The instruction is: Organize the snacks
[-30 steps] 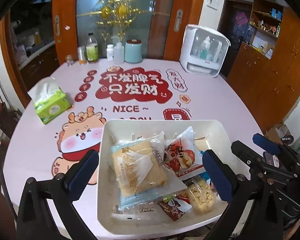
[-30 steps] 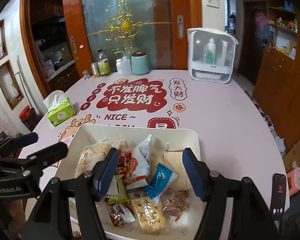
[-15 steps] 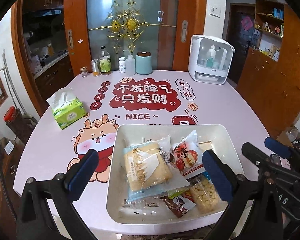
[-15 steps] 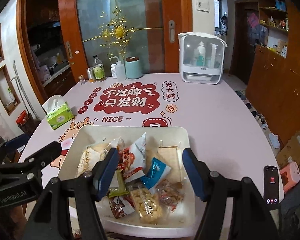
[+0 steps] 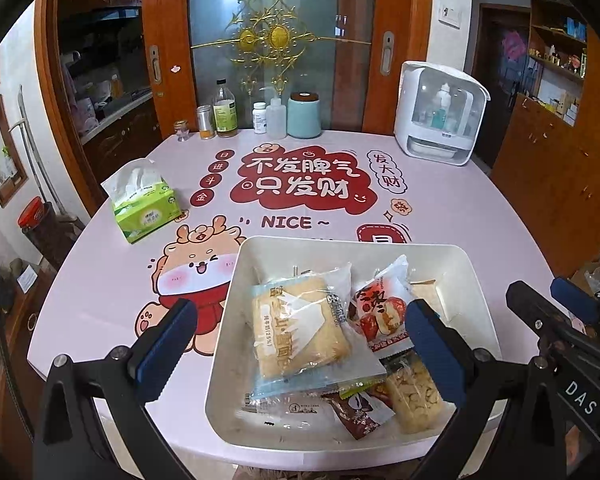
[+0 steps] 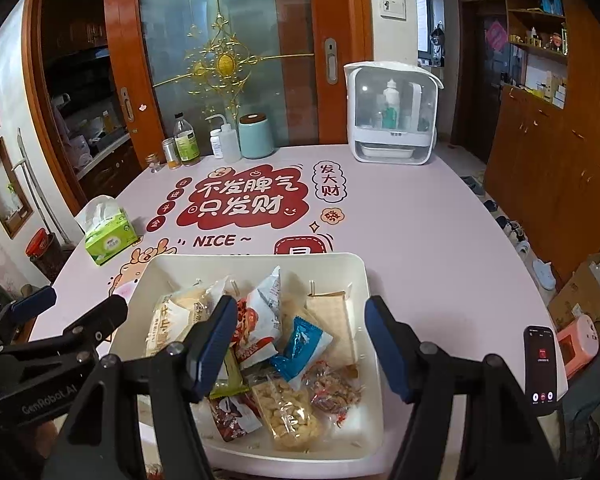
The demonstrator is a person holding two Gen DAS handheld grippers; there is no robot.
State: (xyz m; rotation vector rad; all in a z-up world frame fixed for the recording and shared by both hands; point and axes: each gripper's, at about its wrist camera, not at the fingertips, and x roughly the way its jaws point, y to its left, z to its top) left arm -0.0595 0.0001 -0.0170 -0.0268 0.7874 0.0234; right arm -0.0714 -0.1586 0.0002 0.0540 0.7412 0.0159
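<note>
White tray (image 5: 476,276) at near edge of pink counter (image 5: 440,200); snack packets heaped inside, none on the bare counter.
Left tool (image 5: 302,326): spread wide, empty, poised above and short of tray's left half. Right tool (image 6: 300,334): spread wide, empty, poised over tray's middle.
Bread packet (image 5: 300,328): largest item, uppermost in tray's left half, long axis running near-to-far, directly ahead of and below left tool; nearer left than right.
Red-and-white packet (image 6: 260,320): propped on end beside the bread, just inside right tool's left finger.
Blue packet (image 6: 302,346): tilted, mid-tray, squarely between right tool's fingers; nearest candidate for right.
Clear peanut bag (image 6: 286,416): near rim, long axis near-to-far. Dark red-brown wrapper (image 6: 232,416) and green wrapper (image 6: 226,380) to its left, partly under other packets. Flat pale packet (image 6: 334,324) along right side.
Obstruction: packets overlapping, so any pick from lower layers likely to drag neighbours; tray walls limiting a low sideways approach.
Stage undetermined: snacks gathered in tray fits either a finished collection or a pile awaiting sorting.
Surroundings: green tissue box (image 5: 146,204) well left; bottles and teal canister (image 5: 304,116) at far edge; white appliance (image 5: 440,116) far right; phone (image 6: 542,368) off counter's right.
</note>
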